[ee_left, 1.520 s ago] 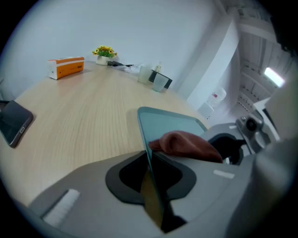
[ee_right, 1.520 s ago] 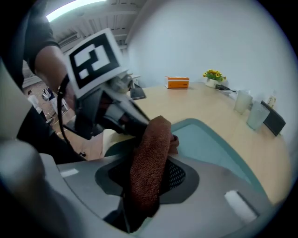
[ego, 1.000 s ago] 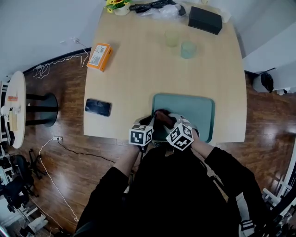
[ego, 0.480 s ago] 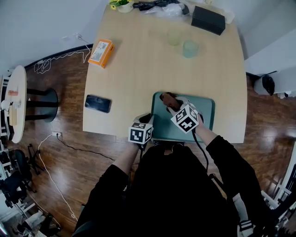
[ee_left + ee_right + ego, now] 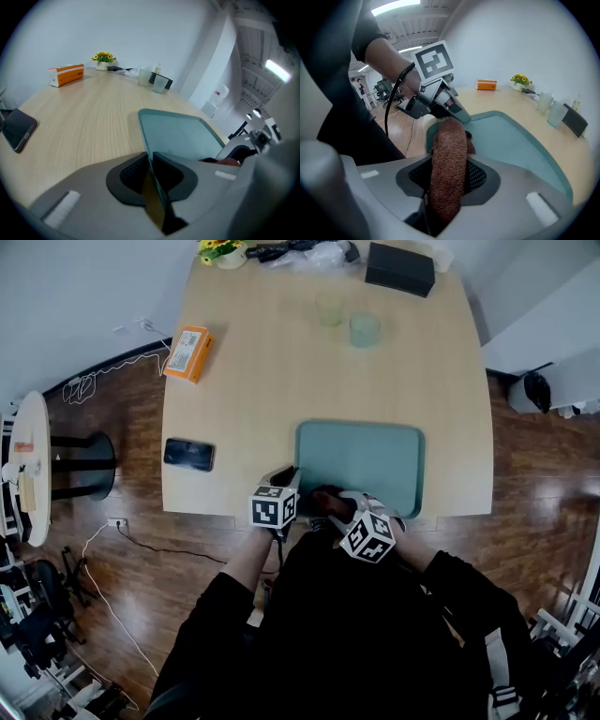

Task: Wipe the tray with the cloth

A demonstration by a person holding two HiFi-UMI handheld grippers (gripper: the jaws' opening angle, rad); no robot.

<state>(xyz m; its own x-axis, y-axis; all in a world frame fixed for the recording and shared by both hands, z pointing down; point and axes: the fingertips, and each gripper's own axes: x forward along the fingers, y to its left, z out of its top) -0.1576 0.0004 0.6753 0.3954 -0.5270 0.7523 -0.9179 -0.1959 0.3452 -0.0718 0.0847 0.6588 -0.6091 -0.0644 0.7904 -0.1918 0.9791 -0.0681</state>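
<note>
On the left gripper (image 5: 151, 158) we see the fingers clenched on the rim of the teal rectangular plastic tray (image 5: 366, 451), at its 8 o'clock corner in the head view. On the right gripper (image 5: 449, 161) the fingers grasp a brown knitted cloth (image 5: 450, 140), which hangs over the tray at 7 o'clock, by the near rim. The tray lies on the pale wooden counter (image 5: 281, 381), toward its 5 o'clock edge. From the tray, a black phone (image 5: 188, 454) lies at 9 o'clock and an orange box (image 5: 183, 353) at 10 o'clock.
</note>
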